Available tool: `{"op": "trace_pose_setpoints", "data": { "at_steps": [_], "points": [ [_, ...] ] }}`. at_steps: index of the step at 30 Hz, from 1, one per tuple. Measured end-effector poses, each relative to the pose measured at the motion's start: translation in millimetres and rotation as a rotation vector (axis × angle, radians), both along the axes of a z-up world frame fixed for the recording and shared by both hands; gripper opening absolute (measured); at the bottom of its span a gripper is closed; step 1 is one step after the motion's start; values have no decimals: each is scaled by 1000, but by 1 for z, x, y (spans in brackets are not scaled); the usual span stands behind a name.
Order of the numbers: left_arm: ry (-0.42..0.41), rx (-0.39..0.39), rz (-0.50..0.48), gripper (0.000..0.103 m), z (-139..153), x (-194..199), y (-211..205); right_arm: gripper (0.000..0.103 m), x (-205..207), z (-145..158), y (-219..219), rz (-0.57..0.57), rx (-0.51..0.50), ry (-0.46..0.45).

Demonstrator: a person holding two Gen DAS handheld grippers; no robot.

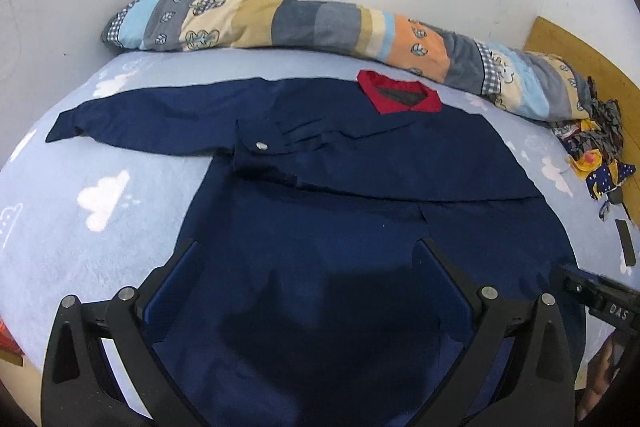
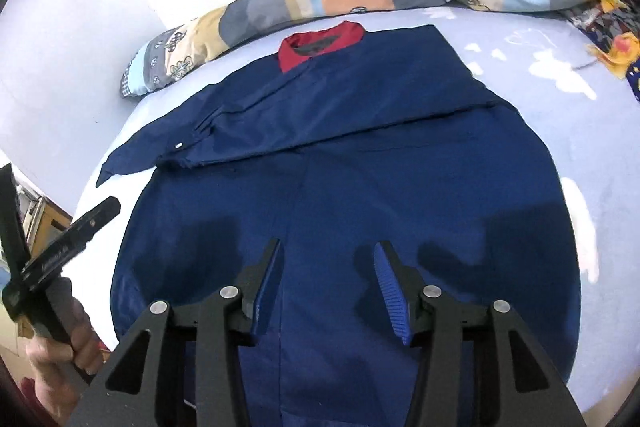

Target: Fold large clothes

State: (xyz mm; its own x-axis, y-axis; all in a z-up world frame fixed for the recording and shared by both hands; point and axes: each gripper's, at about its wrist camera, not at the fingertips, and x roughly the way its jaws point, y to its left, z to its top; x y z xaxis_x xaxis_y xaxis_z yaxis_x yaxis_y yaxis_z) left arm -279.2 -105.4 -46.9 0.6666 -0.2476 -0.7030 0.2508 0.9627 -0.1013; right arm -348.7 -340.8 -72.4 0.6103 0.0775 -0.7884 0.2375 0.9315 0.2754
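Observation:
A large navy shirt (image 1: 320,195) with a red collar (image 1: 398,91) lies flat on the bed, collar at the far side. One sleeve is folded across the chest, its cuff with a silver snap (image 1: 262,145); the other sleeve stretches out to the left. The shirt shows in the right wrist view too (image 2: 360,167), collar (image 2: 320,43) far. My left gripper (image 1: 308,247) is open and empty, hovering over the shirt's lower part. My right gripper (image 2: 326,247) is open and empty above the shirt's lower middle. The left gripper (image 2: 60,247) appears in the right wrist view, hand-held at the left.
The bed sheet (image 1: 100,187) is light blue with white clouds. A rolled patchwork quilt (image 1: 320,27) lies along the white wall at the back. A pile of patterned cloth (image 1: 596,147) sits at the right edge near a wooden board (image 1: 580,55).

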Motion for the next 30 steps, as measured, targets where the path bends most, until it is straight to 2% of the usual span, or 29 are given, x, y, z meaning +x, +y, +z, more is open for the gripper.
{"op": "trace_pose_setpoints", "data": {
  "at_steps": [4,8,11,16,20,23,25,27,30],
  "points": [
    [4,-38,48,103,2,5,17,50,8,15,20,57,-140,-51],
    [26,-86,91,103,10,14,45,49,10,19,29,100,-144,-70],
    [71,-192,130,103,13,34,83,49,10,22,31,114,-142,-83],
    [155,-339,303,103,1,92,176,49,12,24,26,116,-97,-89],
    [181,-454,445,103,-23,136,249,49,14,23,21,114,-35,-81],
    [207,-605,541,102,-50,166,298,50,15,19,22,123,-22,-64],
    [220,-728,583,90,-70,189,323,50,18,15,24,129,-36,-45],
    [233,-788,619,74,-86,207,340,50,21,12,25,133,-44,-32],
    [244,-850,644,73,-108,240,359,50,28,6,28,129,-47,-9]
  ]
}}
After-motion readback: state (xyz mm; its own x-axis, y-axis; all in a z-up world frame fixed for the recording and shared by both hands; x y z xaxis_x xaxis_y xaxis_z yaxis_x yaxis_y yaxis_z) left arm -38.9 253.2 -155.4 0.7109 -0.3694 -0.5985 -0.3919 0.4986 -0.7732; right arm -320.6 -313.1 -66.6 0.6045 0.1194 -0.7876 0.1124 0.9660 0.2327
